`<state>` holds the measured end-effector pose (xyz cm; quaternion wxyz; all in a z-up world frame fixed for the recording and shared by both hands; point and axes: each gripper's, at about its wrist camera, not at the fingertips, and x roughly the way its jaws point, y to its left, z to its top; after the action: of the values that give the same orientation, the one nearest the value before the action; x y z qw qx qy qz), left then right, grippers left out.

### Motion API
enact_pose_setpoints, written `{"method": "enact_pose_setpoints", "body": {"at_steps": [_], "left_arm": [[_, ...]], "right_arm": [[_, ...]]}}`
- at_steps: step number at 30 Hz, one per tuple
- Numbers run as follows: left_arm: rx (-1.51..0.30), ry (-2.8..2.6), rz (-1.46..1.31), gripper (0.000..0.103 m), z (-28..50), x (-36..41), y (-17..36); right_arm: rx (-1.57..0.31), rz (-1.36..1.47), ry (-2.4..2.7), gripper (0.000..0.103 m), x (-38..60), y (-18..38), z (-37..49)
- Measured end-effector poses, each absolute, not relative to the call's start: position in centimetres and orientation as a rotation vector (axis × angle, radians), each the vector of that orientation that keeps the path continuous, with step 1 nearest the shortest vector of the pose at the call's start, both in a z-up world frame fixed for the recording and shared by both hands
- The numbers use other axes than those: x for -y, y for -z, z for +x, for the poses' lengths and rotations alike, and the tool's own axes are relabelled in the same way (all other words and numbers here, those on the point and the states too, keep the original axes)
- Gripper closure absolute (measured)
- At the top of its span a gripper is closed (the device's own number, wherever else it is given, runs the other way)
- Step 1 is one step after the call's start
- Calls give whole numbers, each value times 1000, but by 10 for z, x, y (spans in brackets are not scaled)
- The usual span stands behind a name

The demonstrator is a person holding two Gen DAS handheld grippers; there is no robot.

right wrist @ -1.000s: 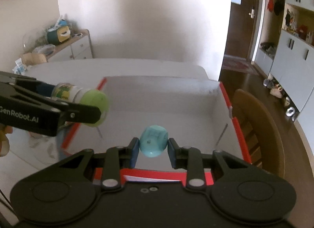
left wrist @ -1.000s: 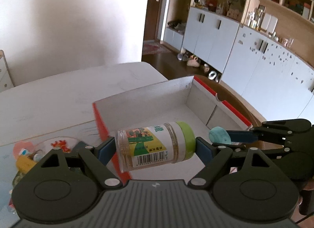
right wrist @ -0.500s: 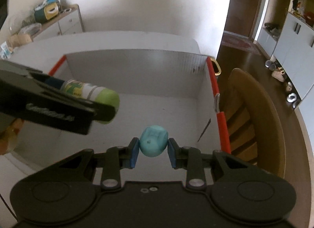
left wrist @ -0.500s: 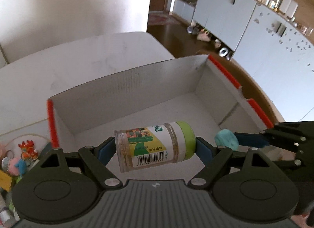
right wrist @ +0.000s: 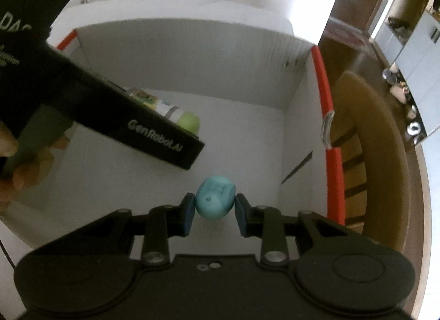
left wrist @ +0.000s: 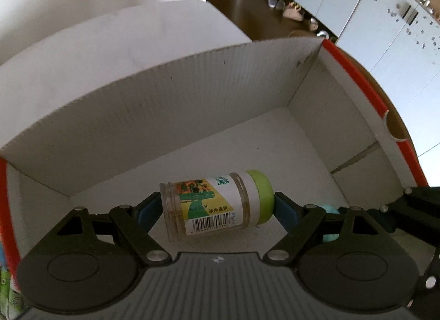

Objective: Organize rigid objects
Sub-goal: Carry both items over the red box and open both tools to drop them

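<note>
**Inspector A:** The left gripper (left wrist: pixel 217 205) is clamping a clear plastic jar (left wrist: pixel 211 204) end to end, one pad on the base and the other on the green lid (left wrist: pixel 261 196). The jar is lying sideways and slightly tilted, hanging over the floor of the white cardboard box (left wrist: pixel 165 105).

**Inspector B:** Handling?

**Inspector A:** I am judging it rigid, light and smooth-walled. Gripped on its flat ends, it is seating squarely; across the round body it would likely be rolling or slipping.

**Inspector B:** And the other side?

**Inspector A:** The right gripper (right wrist: pixel 215 205) is pinching a small teal egg-shaped object (right wrist: pixel 215 201) at a narrow setting, pads on opposite flanks, also over the box interior near the red-edged right wall (right wrist: pixel 327 133). It looks hard and slick; being rounded, it is offering little contact, so a grip across its widest part is the safer one.

**Inspector B:** Risks?

**Inspector A:** Both are likely to be rolling once released; setting them low on the floor is advisable.
</note>
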<state>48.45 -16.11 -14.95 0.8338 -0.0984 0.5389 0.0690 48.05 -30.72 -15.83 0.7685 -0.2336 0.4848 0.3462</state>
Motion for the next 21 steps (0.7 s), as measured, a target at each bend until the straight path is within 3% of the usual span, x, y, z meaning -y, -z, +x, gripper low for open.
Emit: {"method": "enact_pose_setpoints", "body": {"at_steps": [8, 21], "left_arm": [[-1171, -136, -256, 17, 485, 154, 154], [-1166, -151, -291, 17, 480, 146, 140]], "right_arm": [[-1092, -524, -734, 73, 304, 166, 476], [-1096, -481, -723, 62, 309, 158, 466]]}}
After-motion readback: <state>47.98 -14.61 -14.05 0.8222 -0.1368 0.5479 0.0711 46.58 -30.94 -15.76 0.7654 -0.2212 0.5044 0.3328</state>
